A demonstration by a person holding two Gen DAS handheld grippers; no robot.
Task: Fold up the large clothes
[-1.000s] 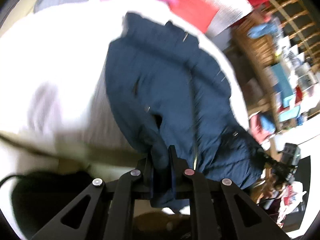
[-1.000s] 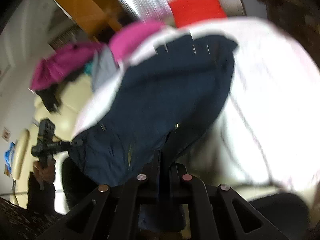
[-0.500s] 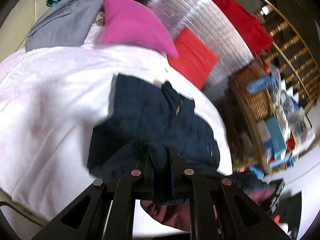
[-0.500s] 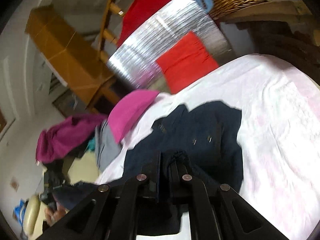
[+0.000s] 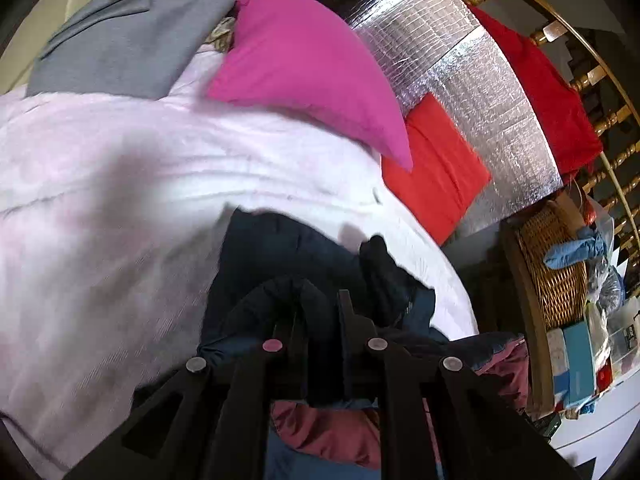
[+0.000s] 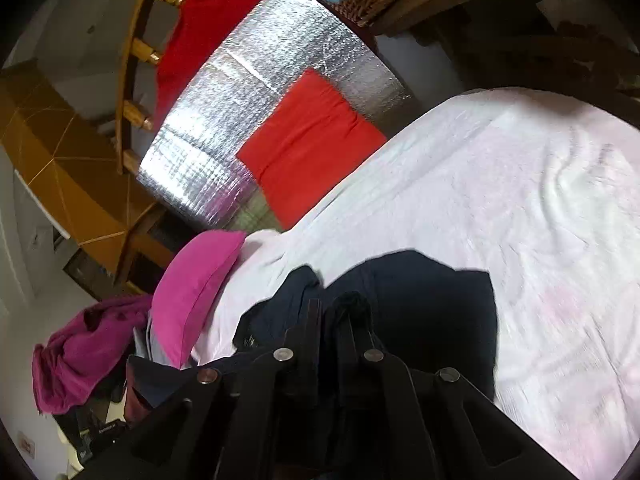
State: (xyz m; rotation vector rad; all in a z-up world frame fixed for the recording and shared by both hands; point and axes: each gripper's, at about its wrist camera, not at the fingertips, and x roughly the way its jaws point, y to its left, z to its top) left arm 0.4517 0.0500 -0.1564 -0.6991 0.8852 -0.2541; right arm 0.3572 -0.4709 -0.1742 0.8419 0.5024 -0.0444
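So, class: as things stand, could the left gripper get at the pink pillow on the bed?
Probably not yet. The left gripper is shut on the navy garment, so it would have to let go first. Otherwise only bare pale bedcover lies between it and the pink pillow.

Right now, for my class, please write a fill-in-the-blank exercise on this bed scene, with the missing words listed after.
1. Each hand-held gripper, left and right, is shut on the ____ jacket.
2. The jacket lies on a pale ____ bedspread.
3. The pillow on the bed is ____.
4. The red cushion leans against a ____ foil panel.

Missing words: navy; pink; magenta; silver
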